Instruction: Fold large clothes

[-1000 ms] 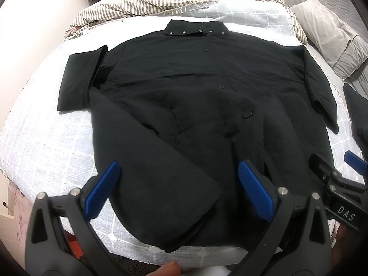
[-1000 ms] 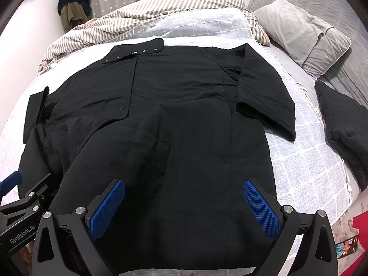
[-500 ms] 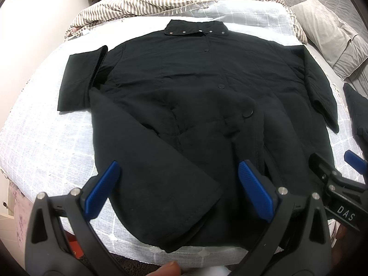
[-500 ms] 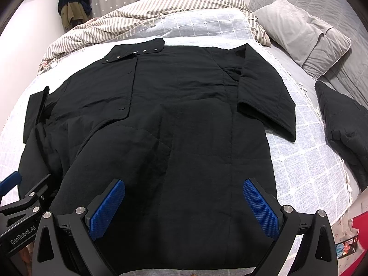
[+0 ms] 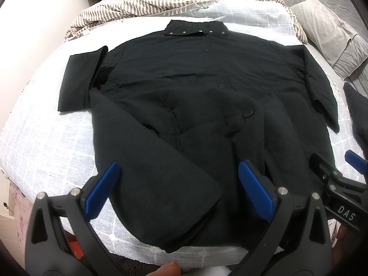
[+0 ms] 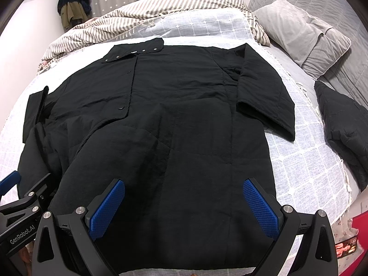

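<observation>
A large black jacket (image 5: 195, 87) (image 6: 184, 105) lies spread front-up on the bed, collar at the far end, hem toward me. One sleeve (image 5: 76, 82) sticks out to the left with its cuff folded. The other sleeve (image 6: 266, 99) lies along the right side. The left front panel is folded diagonally across the lower body. My left gripper (image 5: 177, 184) hovers open over the near left hem, holding nothing. My right gripper (image 6: 184, 207) hovers open over the near right hem, also with nothing between its blue pads.
The white grid-pattern bedspread (image 5: 46, 138) covers the bed. A striped duvet (image 6: 161, 7) is bunched at the far end. Grey pillows (image 6: 303, 34) lie at the right, and another dark garment (image 6: 342, 124) rests beside them. Clothes (image 6: 73, 2) hang on the far wall.
</observation>
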A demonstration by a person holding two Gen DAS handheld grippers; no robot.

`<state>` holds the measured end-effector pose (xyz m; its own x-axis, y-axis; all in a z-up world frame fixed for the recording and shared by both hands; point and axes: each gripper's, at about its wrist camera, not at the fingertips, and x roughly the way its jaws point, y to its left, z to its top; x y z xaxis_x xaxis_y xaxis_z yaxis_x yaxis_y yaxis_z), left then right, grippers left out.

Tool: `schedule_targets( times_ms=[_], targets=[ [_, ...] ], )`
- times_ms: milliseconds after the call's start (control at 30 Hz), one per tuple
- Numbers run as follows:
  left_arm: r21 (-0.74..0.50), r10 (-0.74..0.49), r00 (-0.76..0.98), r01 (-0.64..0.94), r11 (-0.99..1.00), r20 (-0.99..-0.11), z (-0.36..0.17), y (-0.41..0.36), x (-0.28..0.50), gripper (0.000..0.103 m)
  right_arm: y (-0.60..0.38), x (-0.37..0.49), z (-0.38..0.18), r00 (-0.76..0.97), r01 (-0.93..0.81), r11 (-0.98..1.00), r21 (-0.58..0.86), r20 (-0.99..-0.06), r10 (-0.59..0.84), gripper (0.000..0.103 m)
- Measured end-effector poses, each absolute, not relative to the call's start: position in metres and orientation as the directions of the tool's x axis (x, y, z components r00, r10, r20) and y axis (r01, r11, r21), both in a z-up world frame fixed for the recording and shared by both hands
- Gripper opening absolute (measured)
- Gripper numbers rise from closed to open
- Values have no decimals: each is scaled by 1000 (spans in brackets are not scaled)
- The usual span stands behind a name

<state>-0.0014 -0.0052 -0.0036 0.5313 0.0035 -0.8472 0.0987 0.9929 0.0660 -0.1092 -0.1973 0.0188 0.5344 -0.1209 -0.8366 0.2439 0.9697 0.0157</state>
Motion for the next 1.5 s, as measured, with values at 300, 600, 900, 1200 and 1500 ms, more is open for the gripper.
schedule_targets(
  times_ms=[300, 600, 900, 1200, 1500],
  targets=[
    [76, 14, 540, 92, 993, -842, -4, -3, -2, 103, -200, -111, 19, 534, 246, 969, 15, -837, -123, 103],
    [54, 7, 548, 69, 996, -836, -1, 17, 0, 103, -206, -117, 22, 541, 260, 966, 10, -830, -137, 103],
    [-55, -103, 555, 102, 993, -825, -2, 48, 4, 103, -225, -133, 33, 617, 265, 963, 47, -776, -131, 103],
    [-248, -267, 485, 104, 963, -833, 0, 63, 19, 103, -263, -137, 17, 580, 268, 948, 171, -815, -17, 103],
    [-209, -207, 391, 36, 977, -897, -35, 57, 32, 92, -311, -149, -11, 508, 356, 924, 142, -859, -64, 103]
  ],
)
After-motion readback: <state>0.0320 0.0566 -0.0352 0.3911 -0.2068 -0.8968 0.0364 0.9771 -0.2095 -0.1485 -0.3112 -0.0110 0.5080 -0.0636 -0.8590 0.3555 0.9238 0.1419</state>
